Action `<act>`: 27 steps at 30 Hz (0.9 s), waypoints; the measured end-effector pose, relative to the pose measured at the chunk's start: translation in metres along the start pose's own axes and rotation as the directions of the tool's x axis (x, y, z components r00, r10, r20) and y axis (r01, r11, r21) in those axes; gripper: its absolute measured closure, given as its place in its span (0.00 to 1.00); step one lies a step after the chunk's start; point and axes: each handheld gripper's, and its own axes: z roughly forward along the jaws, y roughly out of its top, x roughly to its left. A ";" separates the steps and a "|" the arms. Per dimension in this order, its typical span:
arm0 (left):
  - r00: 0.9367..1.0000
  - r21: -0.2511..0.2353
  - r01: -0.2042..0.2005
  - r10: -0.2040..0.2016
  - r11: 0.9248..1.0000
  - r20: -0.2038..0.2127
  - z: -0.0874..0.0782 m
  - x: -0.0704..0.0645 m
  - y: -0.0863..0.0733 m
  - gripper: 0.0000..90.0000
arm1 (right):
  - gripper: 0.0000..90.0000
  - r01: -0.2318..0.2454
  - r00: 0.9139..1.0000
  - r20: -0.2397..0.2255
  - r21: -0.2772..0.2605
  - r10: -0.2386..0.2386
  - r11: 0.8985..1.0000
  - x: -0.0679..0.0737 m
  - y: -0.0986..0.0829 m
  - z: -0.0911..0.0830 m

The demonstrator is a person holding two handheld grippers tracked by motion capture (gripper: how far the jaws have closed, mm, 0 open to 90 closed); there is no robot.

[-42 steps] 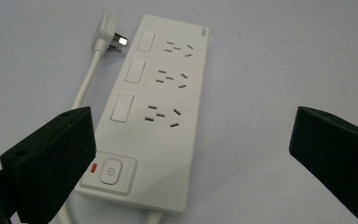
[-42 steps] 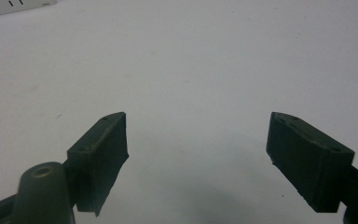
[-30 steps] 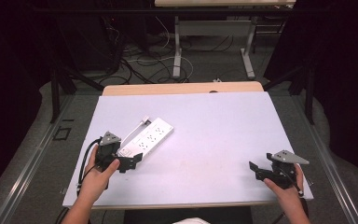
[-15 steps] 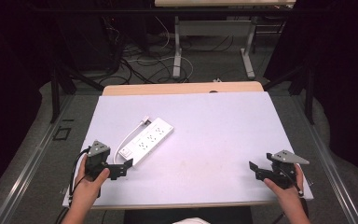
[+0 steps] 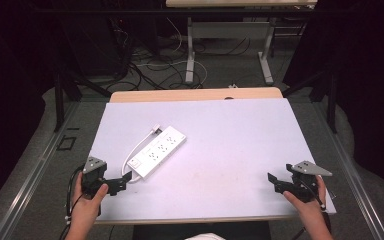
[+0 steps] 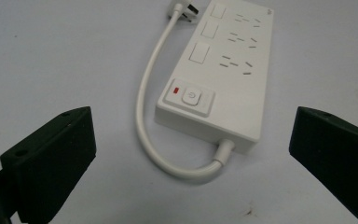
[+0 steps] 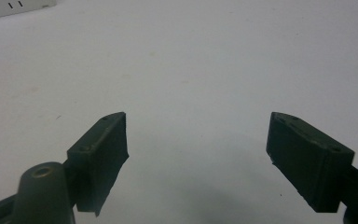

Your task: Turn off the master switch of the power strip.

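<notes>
Left gripper (image 5: 126, 176): jaws spread wide and empty, held low over the table by the person's left hand (image 5: 87, 200), pointing at the switch end of the power strip.
Left jaw gap: in the left gripper view the power strip (image 6: 219, 77) lies ahead of the jaws and between their lines, not touched; its cord (image 6: 156, 116) loops out from the near end, closest to the jaws.
Right gripper (image 5: 271, 178): jaws apart, empty, resting near the right front of the table, well apart from the strip.
Power strip position: flat on the white table top (image 5: 240, 145), left of centre, lying diagonally, plug (image 5: 156, 128) at its far end.
Step in hand: I judge this the approach before a grasp.
Next move: likely ease forward until the jaws straddle the strip's near end, clear of the cord loop, then close.
</notes>
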 end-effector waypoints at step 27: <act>0.992 0.011 0.112 -0.111 0.994 -0.059 0.010 0.037 -0.028 0.03 | 0.22 0.003 1.000 0.008 0.001 -0.003 1.000 -0.002 -0.001 0.002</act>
